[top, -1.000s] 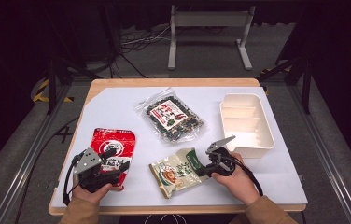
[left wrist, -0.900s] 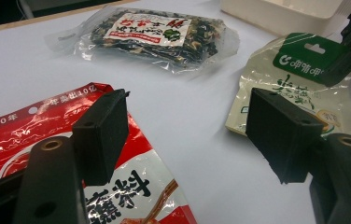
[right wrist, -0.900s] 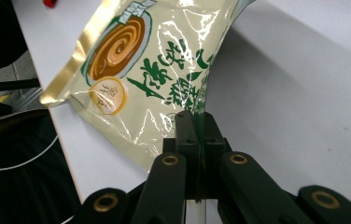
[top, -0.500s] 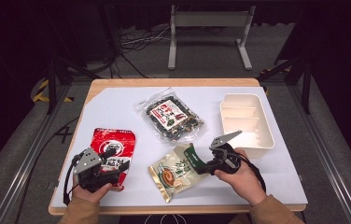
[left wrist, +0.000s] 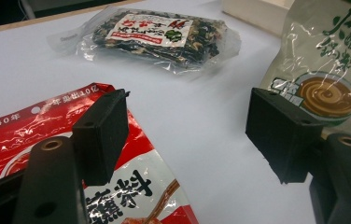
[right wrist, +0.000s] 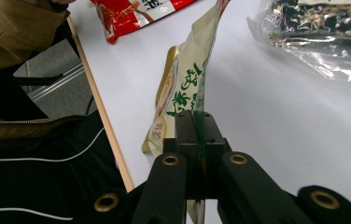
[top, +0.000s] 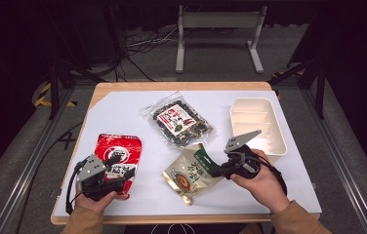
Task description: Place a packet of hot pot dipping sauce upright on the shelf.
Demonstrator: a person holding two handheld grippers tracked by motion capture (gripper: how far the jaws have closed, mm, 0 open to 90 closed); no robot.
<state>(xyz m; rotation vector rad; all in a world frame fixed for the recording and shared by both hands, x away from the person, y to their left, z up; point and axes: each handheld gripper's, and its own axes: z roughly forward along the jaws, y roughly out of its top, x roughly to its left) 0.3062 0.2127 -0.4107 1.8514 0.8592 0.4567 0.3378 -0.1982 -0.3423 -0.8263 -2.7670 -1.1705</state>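
In the high view my right gripper (top: 214,169) is shut on the right edge of a beige-and-green snack packet (top: 190,174), held tilted with its far end near the white table top (top: 123,117). The right gripper view shows the packet (right wrist: 183,88) edge-on, clamped between the two jaws of my right gripper (right wrist: 197,135). My left gripper (top: 121,171) rests at the front left over the lower edge of a red snack packet (top: 118,153). In the left gripper view my left gripper (left wrist: 190,135) stands open, one jaw above the red packet (left wrist: 15,135), with bare table between the jaws.
A clear packet of dark mixed snack (top: 179,122) lies at the table's middle. A white divided tray (top: 269,146) stands at the right, just beyond my right gripper. The table's wooden front edge (top: 172,218) runs close to both hands.
My right gripper has risen with the beige-and-green packet, lifting its gripped edge off the table and tilting it. The left gripper and the red packet have stayed put.
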